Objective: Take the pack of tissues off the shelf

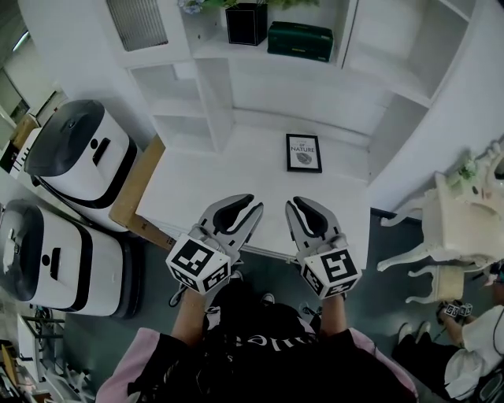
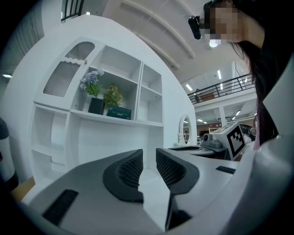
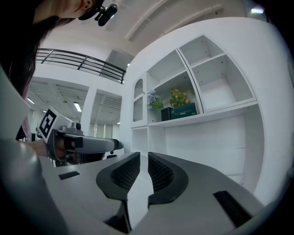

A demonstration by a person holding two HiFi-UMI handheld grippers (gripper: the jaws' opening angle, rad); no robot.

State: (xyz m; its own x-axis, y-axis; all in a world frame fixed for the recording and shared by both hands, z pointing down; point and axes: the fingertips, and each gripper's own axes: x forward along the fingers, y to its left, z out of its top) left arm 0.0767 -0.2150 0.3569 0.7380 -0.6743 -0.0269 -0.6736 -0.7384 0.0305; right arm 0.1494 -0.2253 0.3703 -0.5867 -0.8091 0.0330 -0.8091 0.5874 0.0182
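The dark green rectangular pack of tissues lies on the white shelf, ahead of and above both grippers and well apart from them. Its long axis runs sideways along the shelf, with a long face turned toward them. A black square pot stands just beside its left end. The left gripper and right gripper each have their jaws drawn together on nothing.

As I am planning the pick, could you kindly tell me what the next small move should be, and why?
Probably lift the right gripper toward the dark green rectangular tissue pack, opening its jaws. It and the left gripper hover empty, jaws together, over the white desk's front edge, well short of the pack on the upper white shelf beside a black square pot.
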